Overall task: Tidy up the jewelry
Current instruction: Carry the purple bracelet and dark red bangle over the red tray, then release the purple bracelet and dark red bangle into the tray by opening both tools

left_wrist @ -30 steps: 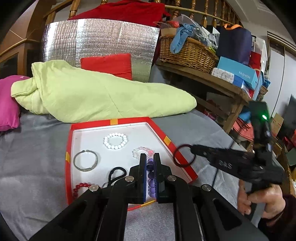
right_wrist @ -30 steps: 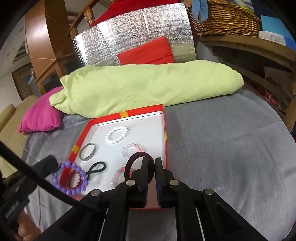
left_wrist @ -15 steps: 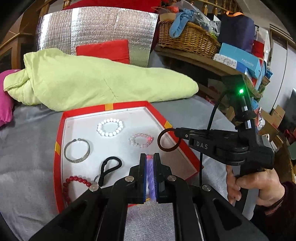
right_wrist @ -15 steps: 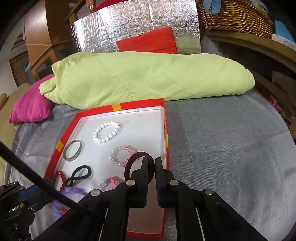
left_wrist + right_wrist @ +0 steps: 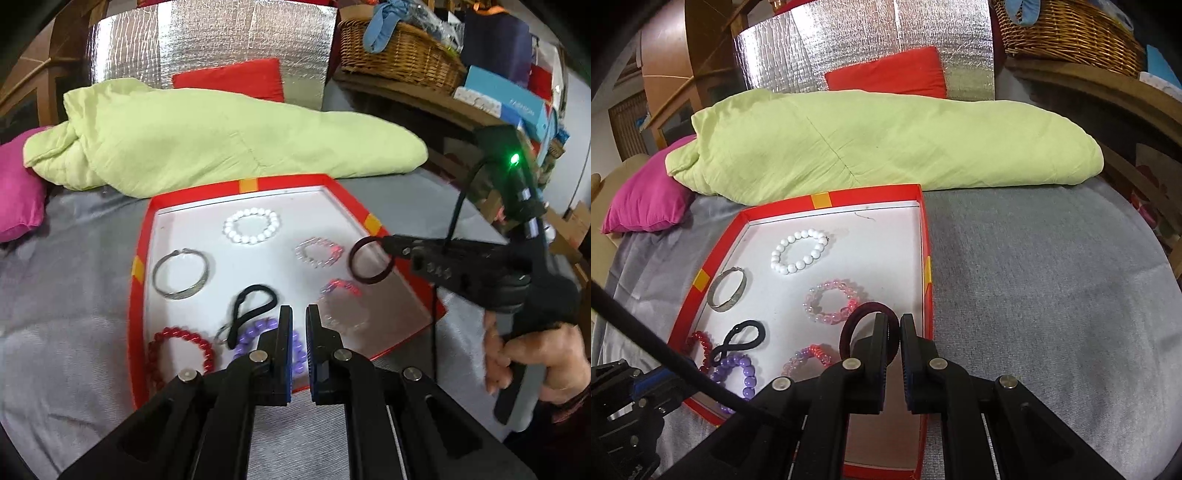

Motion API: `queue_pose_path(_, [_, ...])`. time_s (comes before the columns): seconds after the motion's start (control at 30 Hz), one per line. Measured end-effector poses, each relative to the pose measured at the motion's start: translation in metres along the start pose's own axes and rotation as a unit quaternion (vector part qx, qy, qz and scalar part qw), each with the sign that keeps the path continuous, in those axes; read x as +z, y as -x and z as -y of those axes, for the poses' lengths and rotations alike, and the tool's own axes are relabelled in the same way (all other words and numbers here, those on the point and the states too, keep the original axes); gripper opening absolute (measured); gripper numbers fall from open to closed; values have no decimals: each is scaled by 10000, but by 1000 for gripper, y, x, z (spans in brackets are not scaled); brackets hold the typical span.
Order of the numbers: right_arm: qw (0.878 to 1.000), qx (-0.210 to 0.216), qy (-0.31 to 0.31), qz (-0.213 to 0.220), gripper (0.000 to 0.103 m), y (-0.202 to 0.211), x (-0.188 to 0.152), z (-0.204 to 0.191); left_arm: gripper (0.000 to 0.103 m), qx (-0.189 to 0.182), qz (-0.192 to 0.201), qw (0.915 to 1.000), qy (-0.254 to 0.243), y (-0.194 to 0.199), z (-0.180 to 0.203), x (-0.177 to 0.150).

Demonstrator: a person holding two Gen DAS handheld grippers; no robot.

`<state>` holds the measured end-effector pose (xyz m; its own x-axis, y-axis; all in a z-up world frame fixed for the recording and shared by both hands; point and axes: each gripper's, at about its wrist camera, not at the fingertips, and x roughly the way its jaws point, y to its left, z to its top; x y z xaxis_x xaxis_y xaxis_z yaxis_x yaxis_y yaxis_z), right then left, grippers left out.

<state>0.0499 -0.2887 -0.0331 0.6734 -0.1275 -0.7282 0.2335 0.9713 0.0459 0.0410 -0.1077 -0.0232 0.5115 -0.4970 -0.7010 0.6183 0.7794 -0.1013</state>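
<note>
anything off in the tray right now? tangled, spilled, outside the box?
Mostly tidy. The black hair tie is twisted into a figure-eight and lies against the purple bead bracelet at the near end of the red tray, where pieces crowd together. The dark red hair tie is not down yet: the right tongs hold it above the tray.

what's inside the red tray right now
Inside the red tray: white bead bracelet, silver bangle, pink bead bracelet, black hair tie, purple bead bracelet. Grippers hide its near end.
</note>
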Motion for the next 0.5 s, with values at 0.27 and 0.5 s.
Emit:
queue_pose_path(0.27, [9997, 117, -149, 132, 32, 15, 3, 7, 55, 623, -44, 9980, -13, 5, -6, -6])
queue_pose_path(0.5, [9987, 136, -295, 391, 32, 34, 5, 15, 75, 1313, 51, 9913, 6, 14, -14, -4])
